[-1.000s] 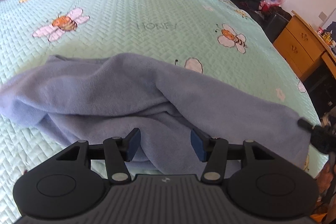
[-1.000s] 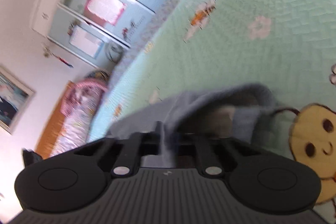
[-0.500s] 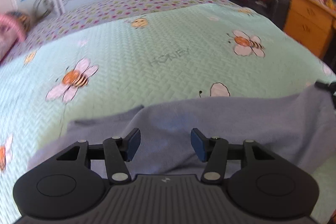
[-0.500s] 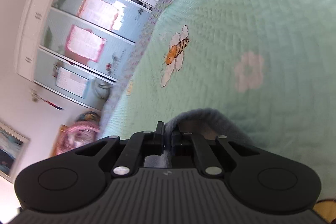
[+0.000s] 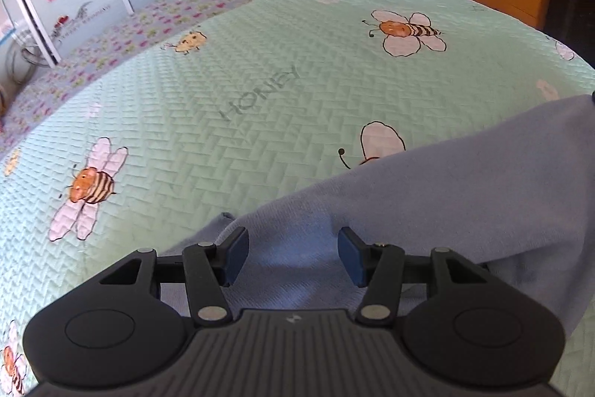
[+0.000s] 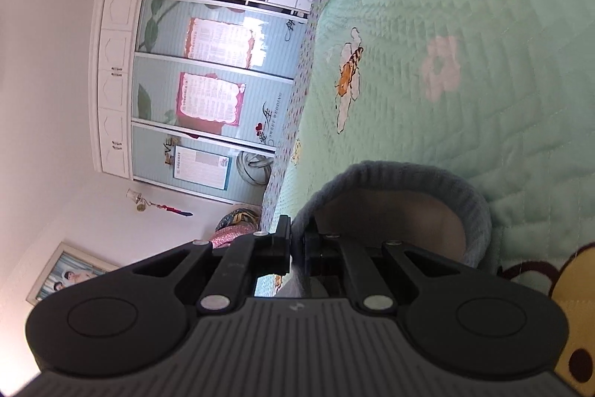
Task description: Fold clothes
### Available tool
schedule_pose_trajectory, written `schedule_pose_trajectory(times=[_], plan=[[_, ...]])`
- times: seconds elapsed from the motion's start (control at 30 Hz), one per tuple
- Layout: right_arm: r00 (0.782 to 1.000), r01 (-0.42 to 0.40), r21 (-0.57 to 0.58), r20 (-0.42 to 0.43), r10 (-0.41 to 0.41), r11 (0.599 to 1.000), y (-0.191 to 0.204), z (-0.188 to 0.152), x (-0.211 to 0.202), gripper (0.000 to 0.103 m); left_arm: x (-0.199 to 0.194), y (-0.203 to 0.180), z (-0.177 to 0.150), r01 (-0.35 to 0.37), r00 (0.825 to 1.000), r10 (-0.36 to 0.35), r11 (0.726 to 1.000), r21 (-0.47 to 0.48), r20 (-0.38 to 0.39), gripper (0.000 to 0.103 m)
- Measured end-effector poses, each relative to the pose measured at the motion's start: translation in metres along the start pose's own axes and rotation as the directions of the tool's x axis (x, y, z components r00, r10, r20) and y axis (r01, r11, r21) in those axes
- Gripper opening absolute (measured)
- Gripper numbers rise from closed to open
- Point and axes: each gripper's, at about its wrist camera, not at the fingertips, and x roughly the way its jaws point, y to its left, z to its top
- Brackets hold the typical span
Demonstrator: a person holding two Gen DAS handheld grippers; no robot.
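On the green bee-print bedspread (image 5: 260, 92), a blue-grey garment (image 5: 465, 196) is lying along the near edge. Left gripper (image 5: 293, 255) is hovering over the cloth with jaws spread, pinching nothing. Right gripper (image 6: 296, 245) is pinching a folded rim of the garment (image 6: 401, 173), jaws pressed together on the fabric.

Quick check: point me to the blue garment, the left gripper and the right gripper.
blue garment (image 5: 465, 203), left wrist view, its broad upper surface.
left gripper (image 5: 293, 255), left wrist view, open gap between fingertips.
right gripper (image 6: 296, 244), right wrist view, pinched cloth edge.
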Motion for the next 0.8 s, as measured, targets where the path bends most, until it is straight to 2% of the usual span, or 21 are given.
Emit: schedule_pose_trajectory(times=[0.13, 0.3, 0.4, 0.5, 0.53, 0.6, 0.63, 0.67, 0.73, 0.8], plan=[[1.0, 0.004, -0.003, -0.008, -0.004, 1.0, -0.001, -0.004, 0.0, 0.008, 0.009, 0.009, 0.006, 0.05, 0.999, -0.05, 0.999, -0.013, -0.019, 0.056], [1.0, 0.009, 0.002, -0.017, -0.009, 1.0, -0.004, -0.005, 0.0, 0.008, 0.023, 0.013, 0.013, 0.057, 0.998, -0.056, 0.998, 0.027, -0.034, 0.056], [0.999, 0.025, -0.018, -0.022, -0.025, 1.0, -0.001, -0.004, 0.002, 0.009, 0.036, 0.013, 0.017, 0.052, 0.998, -0.05, 0.997, 0.062, -0.045, 0.064], [0.999, 0.047, -0.045, -0.021, -0.048, 0.998, 0.003, -0.005, 0.005, 0.009, 0.061, 0.013, 0.014, 0.107, 0.984, -0.096, 0.992, 0.069, -0.15, 0.064], [0.998, 0.054, -0.054, -0.021, -0.055, 0.997, 0.004, -0.005, 0.005, 0.009, 0.067, 0.013, 0.012, 0.124, 0.976, -0.111, 0.991, 0.055, -0.185, 0.059], [0.997, 0.075, -0.091, -0.005, -0.076, 0.993, 0.011, -0.005, 0.007, 0.009, 0.064, 0.008, 0.01, 0.084, 0.982, -0.075, 0.995, 0.046, -0.171, 0.048], [0.996, 0.089, -0.116, 0.006, -0.089, 0.989, 0.017, -0.004, 0.009, 0.009, 0.057, 0.007, 0.012, 0.052, 0.988, -0.047, 0.998, 0.035, -0.149, 0.023], [0.995, 0.1, -0.141, 0.018, -0.099, 0.985, 0.023, -0.003, 0.011, 0.009, 0.049, 0.007, 0.014, 0.021, 0.993, -0.02, 1.0, 0.007, -0.116, 0.013], [0.993, 0.116, -0.184, 0.042, -0.11, 0.976, 0.036, 0.001, 0.015, 0.009, 0.026, 0.01, 0.019, -0.027, 0.999, 0.025, 0.998, -0.055, -0.028, 0.012], [0.994, 0.096, -0.199, 0.064, -0.085, 0.975, 0.048, 0.007, 0.02, 0.007, 0.002, 0.013, 0.027, -0.071, 0.994, 0.079, 0.993, -0.095, 0.082, 0.011]])
